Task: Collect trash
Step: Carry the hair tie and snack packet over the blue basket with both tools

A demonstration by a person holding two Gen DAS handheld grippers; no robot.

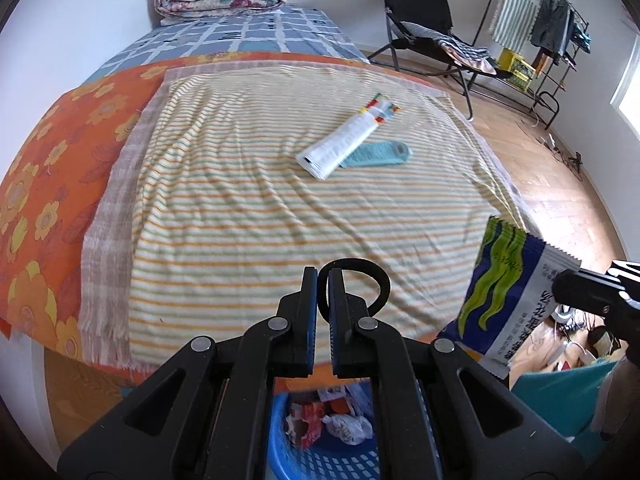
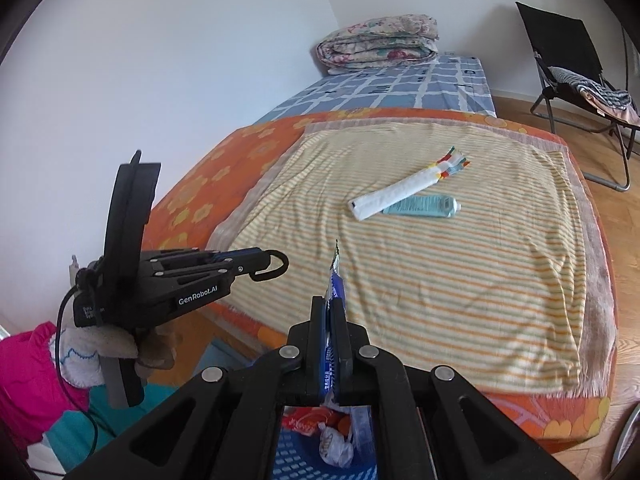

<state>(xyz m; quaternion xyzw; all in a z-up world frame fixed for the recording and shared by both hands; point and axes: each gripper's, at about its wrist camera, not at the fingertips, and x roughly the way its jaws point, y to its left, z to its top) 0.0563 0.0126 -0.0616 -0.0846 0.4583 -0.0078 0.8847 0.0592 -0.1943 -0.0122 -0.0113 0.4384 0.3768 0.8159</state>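
Trash remains on the striped towel (image 1: 280, 200): a white tube (image 1: 344, 142) overlapping a teal one (image 1: 376, 154). My right gripper (image 2: 329, 312) clamps a blue-green packet (image 1: 504, 292) beside the towel; my left gripper (image 1: 322, 284) pinches a black ring (image 1: 372, 276).

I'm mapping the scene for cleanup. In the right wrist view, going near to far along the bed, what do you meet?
Blue basket → blue packet in the right gripper → white tube → folded quilt.
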